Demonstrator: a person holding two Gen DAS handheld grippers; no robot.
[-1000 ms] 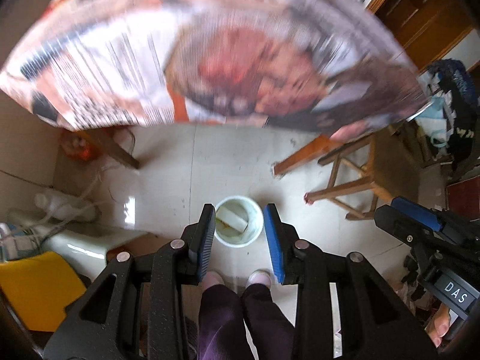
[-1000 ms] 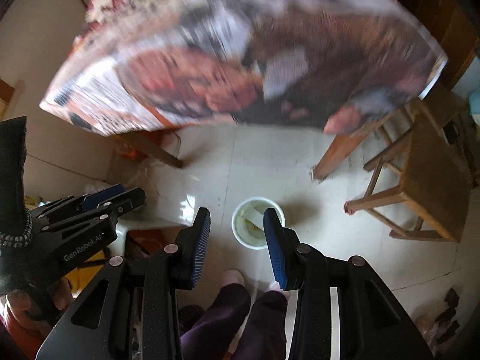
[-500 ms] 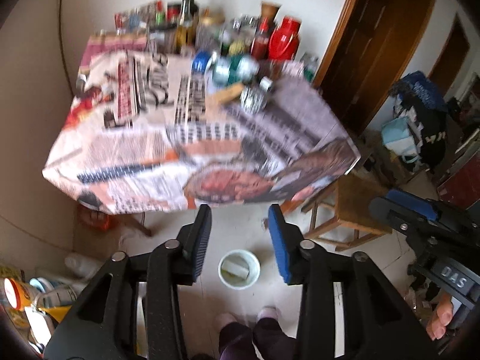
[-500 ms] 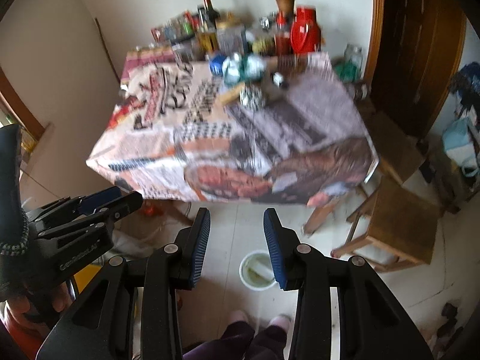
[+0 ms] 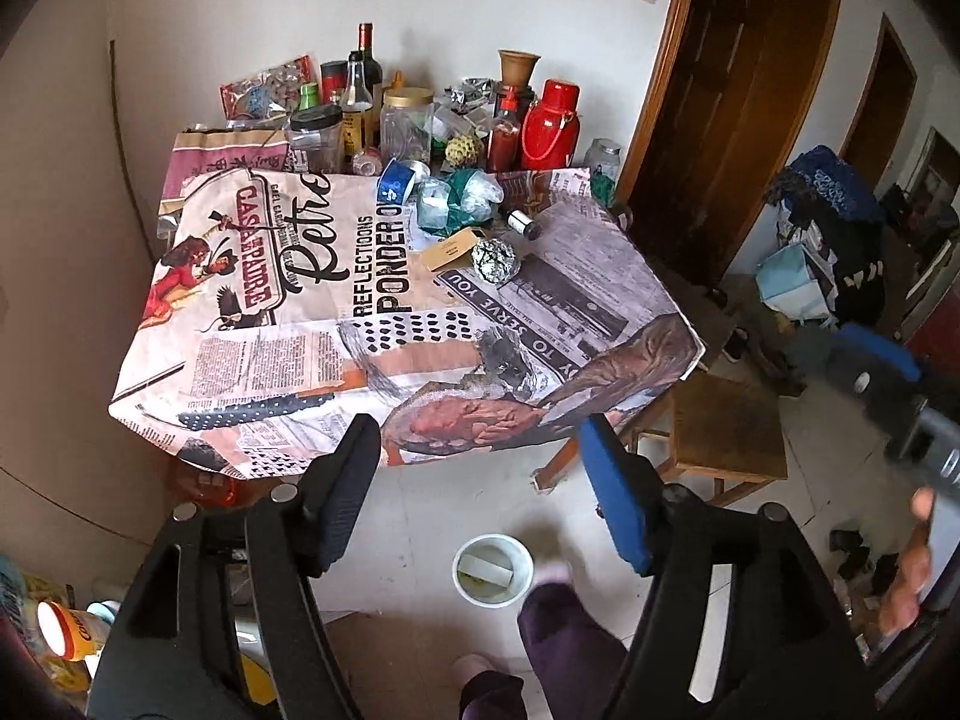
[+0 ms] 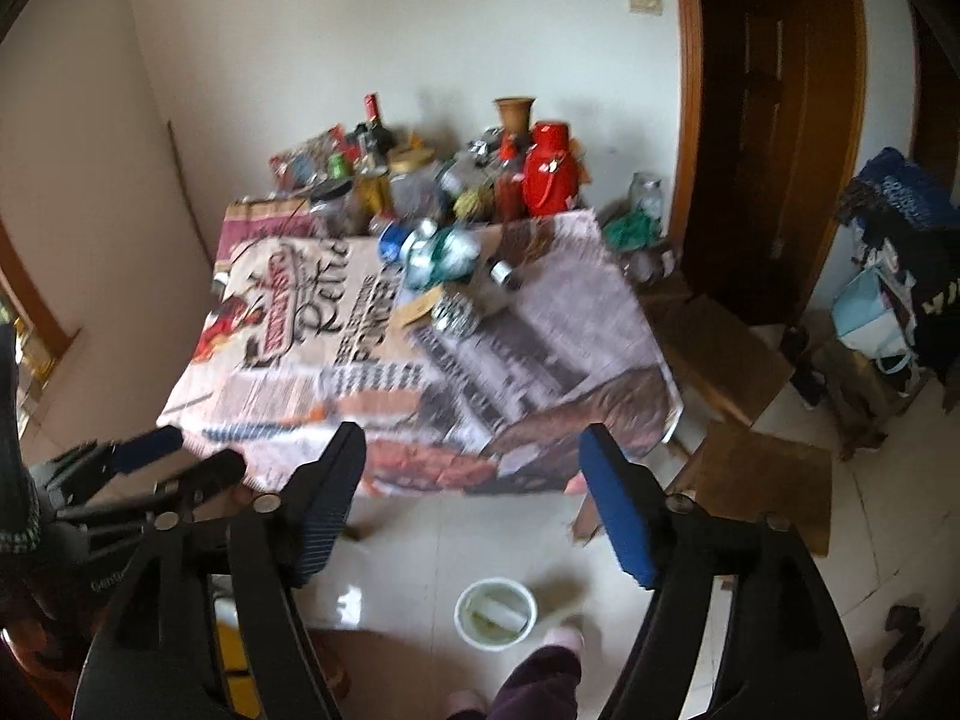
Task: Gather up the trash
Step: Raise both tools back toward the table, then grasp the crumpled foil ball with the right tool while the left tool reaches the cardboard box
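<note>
Two tools are hanging above the floor, both spreading wider with nothing between their fingers.

The left tool [image 5: 480, 492] and right tool [image 6: 474, 498] are facing a desk [image 5: 252, 360] covered in printed paper. A foil ball [image 5: 495, 261], a small box [image 5: 451, 247] and crumpled wrappers [image 5: 462, 195] are lying near its far edge, before bottles [image 5: 360, 102]. A white bucket [image 5: 493, 569] is standing on the floor below.
</note>
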